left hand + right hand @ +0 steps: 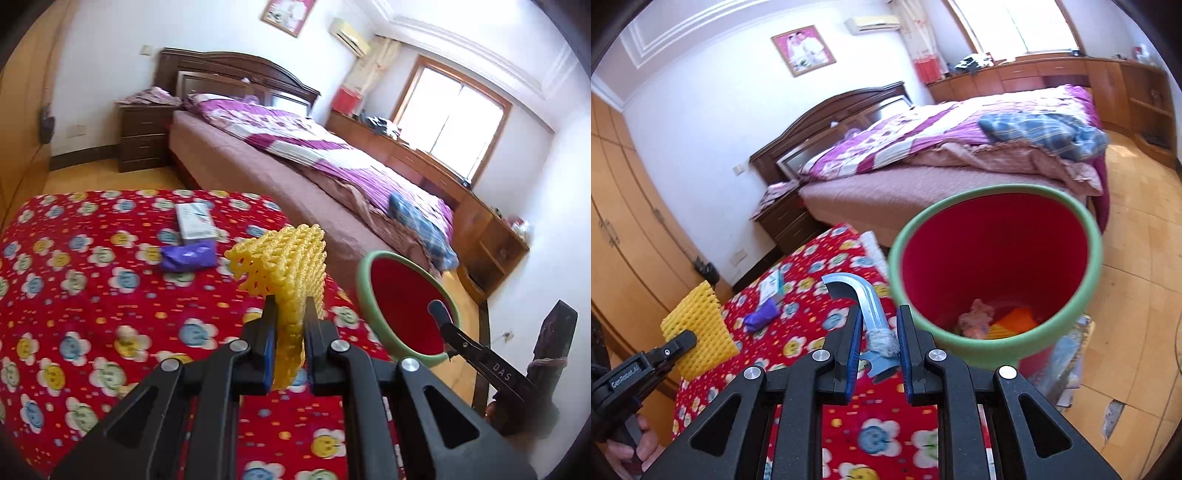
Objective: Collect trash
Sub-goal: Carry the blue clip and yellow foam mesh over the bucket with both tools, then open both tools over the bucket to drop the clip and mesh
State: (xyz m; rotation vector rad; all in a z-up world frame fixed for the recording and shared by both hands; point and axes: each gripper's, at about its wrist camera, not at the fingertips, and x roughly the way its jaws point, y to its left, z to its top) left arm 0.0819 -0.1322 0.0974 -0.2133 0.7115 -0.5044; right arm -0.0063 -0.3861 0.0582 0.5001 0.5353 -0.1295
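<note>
My left gripper (290, 312) is shut on a yellow foam net sleeve (284, 266) and holds it above the red flowered cloth (92, 295). The sleeve also shows in the right wrist view (700, 332). My right gripper (879, 325) is shut on a curved blue handle (864, 299) hooked to the red bin with a green rim (993, 273), which hangs tilted beside the cloth. The bin (406, 291) holds pink and orange scraps (997, 321). A purple wrapper (188, 256) and a white carton (195, 221) lie on the cloth.
A bed with a purple quilt (314, 147) stands behind the cloth. A dark nightstand (142, 136) is at its head. Wooden cabinets (480, 221) run under the window. A wardrobe (624, 221) is on the left.
</note>
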